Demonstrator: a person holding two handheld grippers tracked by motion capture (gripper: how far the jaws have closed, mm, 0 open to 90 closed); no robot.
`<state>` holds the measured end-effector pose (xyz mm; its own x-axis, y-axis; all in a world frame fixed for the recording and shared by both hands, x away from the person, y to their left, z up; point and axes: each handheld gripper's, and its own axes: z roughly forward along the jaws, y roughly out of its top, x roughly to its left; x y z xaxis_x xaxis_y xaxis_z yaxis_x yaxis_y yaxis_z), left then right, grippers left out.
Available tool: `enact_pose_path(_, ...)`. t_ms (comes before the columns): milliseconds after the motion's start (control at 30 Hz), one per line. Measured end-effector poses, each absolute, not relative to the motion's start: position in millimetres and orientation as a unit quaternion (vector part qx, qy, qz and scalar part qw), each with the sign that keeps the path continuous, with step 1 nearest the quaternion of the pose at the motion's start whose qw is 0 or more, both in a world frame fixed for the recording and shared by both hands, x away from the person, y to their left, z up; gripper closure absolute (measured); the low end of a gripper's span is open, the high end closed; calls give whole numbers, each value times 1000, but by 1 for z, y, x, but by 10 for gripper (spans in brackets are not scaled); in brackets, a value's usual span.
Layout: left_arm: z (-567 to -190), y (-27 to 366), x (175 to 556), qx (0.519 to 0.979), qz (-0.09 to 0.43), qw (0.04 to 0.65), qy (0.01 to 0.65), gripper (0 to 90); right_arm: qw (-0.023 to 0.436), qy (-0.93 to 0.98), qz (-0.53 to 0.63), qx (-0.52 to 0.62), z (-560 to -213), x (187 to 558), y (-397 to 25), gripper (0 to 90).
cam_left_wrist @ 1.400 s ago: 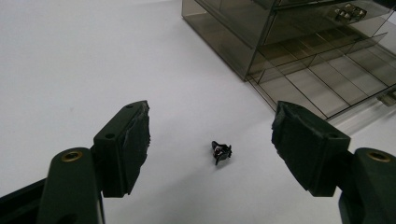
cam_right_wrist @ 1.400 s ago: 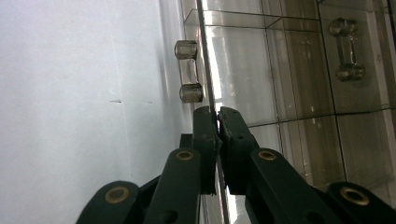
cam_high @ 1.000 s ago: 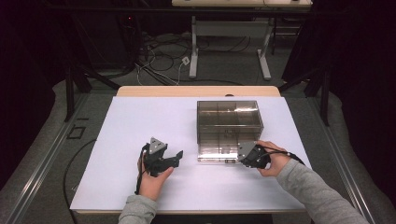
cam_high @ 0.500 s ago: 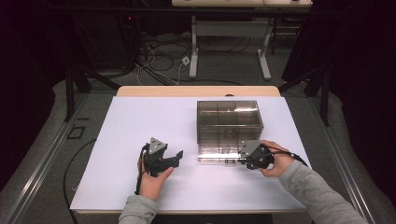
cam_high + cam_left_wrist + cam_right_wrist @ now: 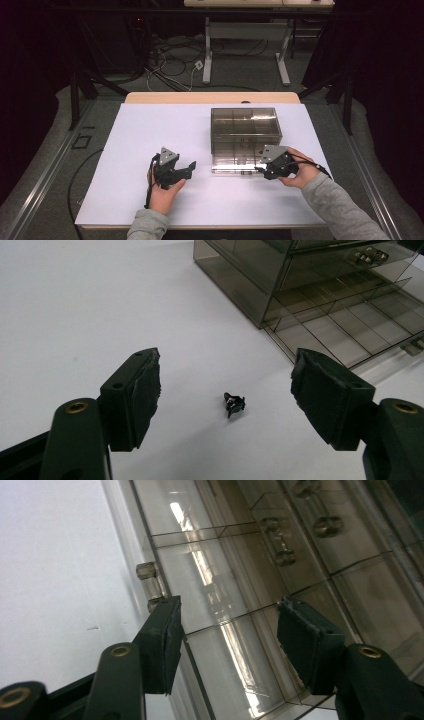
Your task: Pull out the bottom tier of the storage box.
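Right gripper (image 5: 261, 170): jaws spread at the pulled-out bottom drawer (image 5: 240, 645) of the clear box (image 5: 244, 131). Left gripper (image 5: 189, 167): jaws spread, above a small black clip (image 5: 233, 403) on the white table (image 5: 150, 130)

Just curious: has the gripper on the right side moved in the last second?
Yes. The right gripper has drifted slightly rightward along the front of the clear drawer box, which has stayed put.
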<state>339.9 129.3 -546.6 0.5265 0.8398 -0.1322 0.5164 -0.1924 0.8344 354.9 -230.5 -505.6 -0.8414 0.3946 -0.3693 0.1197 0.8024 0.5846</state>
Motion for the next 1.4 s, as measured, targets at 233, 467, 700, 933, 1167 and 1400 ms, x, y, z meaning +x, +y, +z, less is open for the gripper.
enact_pose_path(233, -547, 129, 340, 747, 183, 450, 453, 282, 253, 905, 302, 164, -500, 351, -234, 380)
enact_pose_path(467, -546, 130, 340, 750, 181, 448, 451, 282, 243, 890, 338, 184, -494, 346, -238, 320)
enact_pose_path(700, -546, 130, 340, 747, 181, 450, 454, 282, 227, 876, 371, 210, -492, 343, -240, 275)
enact_pose_path(933, -546, 130, 340, 743, 178, 456, 455, 282, 230, 853, 399, 245, -492, 343, -243, 186)
enact_pose_path(1167, -546, 130, 340, 744, 172, 455, 458, 282, 218, 828, 425, 294, -493, 342, -238, 136)
enact_pose_path(1400, -545, 131, 340, 745, 169, 455, 457, 282, 188, 814, 444, 324, -492, 346, -236, 0)
